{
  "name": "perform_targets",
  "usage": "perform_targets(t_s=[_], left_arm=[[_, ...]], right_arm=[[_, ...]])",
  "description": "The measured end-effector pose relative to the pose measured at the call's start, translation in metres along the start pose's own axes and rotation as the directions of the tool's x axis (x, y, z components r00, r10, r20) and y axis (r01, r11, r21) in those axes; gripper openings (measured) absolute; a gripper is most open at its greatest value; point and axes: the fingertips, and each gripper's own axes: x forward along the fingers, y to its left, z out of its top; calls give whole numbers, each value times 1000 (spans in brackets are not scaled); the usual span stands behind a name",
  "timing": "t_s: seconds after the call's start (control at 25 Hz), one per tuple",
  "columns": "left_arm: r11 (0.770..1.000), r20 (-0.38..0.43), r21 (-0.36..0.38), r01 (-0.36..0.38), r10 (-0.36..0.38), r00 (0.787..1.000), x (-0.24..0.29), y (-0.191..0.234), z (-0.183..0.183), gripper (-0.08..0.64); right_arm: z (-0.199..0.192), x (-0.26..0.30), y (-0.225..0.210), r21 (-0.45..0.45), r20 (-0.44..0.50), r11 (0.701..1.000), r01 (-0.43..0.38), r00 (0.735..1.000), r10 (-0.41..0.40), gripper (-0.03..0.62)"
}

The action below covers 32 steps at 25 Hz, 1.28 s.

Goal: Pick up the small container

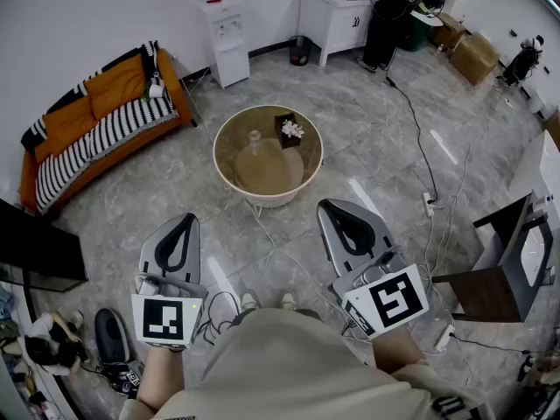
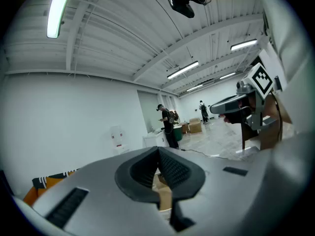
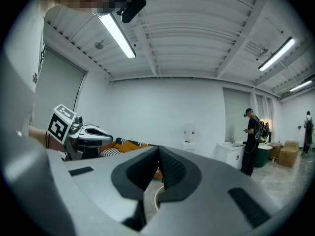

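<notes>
The small container point(image 1: 290, 130), a dark box with white flowers in it, stands on the far right part of a round glass-topped table point(image 1: 229, 169). Both grippers hang low near the person's body, well short of the table. My left gripper point(image 1: 185, 220) points at the table's near left side, its jaws together with nothing between them. My right gripper point(image 1: 336, 206) points at the near right side, jaws also together and empty. In the left gripper view my left gripper point(image 2: 158, 149) is closed at the tips; in the right gripper view so is my right gripper point(image 3: 158, 148).
A pale bottle point(image 1: 255, 143) shows under the glass top. An orange sofa point(image 1: 105, 116) stands far left, a water dispenser point(image 1: 227, 40) and white cabinet point(image 1: 335, 17) against the back wall, a person point(image 1: 387, 16) beside it. A cable point(image 1: 422, 151) and power strip point(image 1: 429, 204) lie right.
</notes>
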Motion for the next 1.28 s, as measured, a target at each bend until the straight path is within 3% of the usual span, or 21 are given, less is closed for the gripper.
perform_targets(t_s=[0.44, 1.28], left_arm=[[1000, -11, -1, 4, -4, 1000, 11, -3, -1, 6], [999, -21, 1, -40, 40, 999, 33, -48, -4, 6]], right_arm=[[-10, 7, -12, 26, -11, 1000, -7, 1000, 7, -5], [-45, -3, -46, 36, -29, 996, -83, 996, 84, -5]])
